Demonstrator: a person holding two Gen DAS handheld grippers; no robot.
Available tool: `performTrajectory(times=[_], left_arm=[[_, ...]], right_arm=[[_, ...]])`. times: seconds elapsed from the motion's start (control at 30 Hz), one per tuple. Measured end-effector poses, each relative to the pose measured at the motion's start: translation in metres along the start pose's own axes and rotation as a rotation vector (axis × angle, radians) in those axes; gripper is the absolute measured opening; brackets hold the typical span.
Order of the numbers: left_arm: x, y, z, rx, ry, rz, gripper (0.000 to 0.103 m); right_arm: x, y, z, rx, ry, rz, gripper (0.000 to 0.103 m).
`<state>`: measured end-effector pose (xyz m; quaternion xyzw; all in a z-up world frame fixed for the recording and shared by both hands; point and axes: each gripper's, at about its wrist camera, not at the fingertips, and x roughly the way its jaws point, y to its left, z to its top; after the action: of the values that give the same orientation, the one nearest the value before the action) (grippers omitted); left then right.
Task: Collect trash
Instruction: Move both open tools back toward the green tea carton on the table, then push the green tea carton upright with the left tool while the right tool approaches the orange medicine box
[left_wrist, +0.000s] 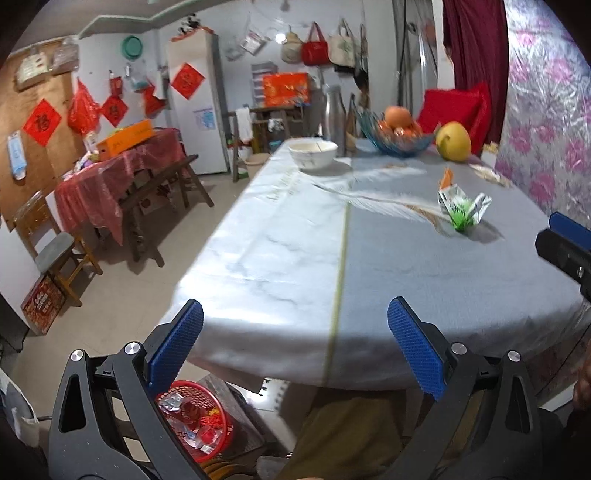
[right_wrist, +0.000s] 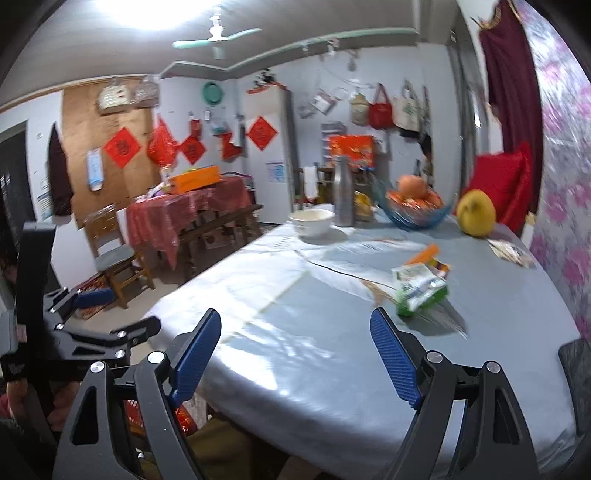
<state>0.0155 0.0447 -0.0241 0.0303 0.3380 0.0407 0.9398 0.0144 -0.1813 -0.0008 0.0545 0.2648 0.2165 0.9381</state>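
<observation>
A crumpled green and white wrapper (left_wrist: 463, 208) lies on the grey tablecloth (left_wrist: 369, 258) at the right side; it also shows in the right wrist view (right_wrist: 419, 286). A small orange scrap (left_wrist: 447, 178) lies just behind it, also seen in the right wrist view (right_wrist: 424, 254). A red trash basket (left_wrist: 197, 417) with wrappers stands on the floor below the table's near edge. My left gripper (left_wrist: 295, 332) is open and empty over the near edge. My right gripper (right_wrist: 295, 339) is open and empty, short of the wrapper.
A white bowl (left_wrist: 313, 151), a metal bottle (left_wrist: 332, 114), a blue fruit bowl (left_wrist: 397, 138) and a yellow pomelo (left_wrist: 453, 141) stand at the table's far end. Paper scraps (right_wrist: 511, 253) lie by the right wall. A chair (left_wrist: 55, 254) and red-covered table (left_wrist: 122, 173) stand left.
</observation>
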Motion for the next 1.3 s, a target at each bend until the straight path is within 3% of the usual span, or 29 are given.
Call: performTrajectory(times=[0.5, 0.9, 1.1, 1.3], left_arm=[[0.103, -0.041, 0.043, 0.06, 0.161, -0.047, 0.096], [0.179, -0.099, 0.086, 0.054, 0.271, -0.252, 0.096], [0.173, -0.157, 0.1, 0.142, 0.244, -0.426, 0.096], [0.177, -0.211, 0.107, 0.264, 0.168, -0.454, 0.096]], right_arm=[[0.091, -0.093, 0.002, 0.134, 0.127, -0.119, 0.082], [0.116, -0.173, -0.001, 0.272, 0.152, -0.219, 0.082], [0.109, -0.208, -0.001, 0.357, 0.098, -0.287, 0.082], [0.105, -0.232, -0.007, 0.432, 0.073, -0.336, 0.082]])
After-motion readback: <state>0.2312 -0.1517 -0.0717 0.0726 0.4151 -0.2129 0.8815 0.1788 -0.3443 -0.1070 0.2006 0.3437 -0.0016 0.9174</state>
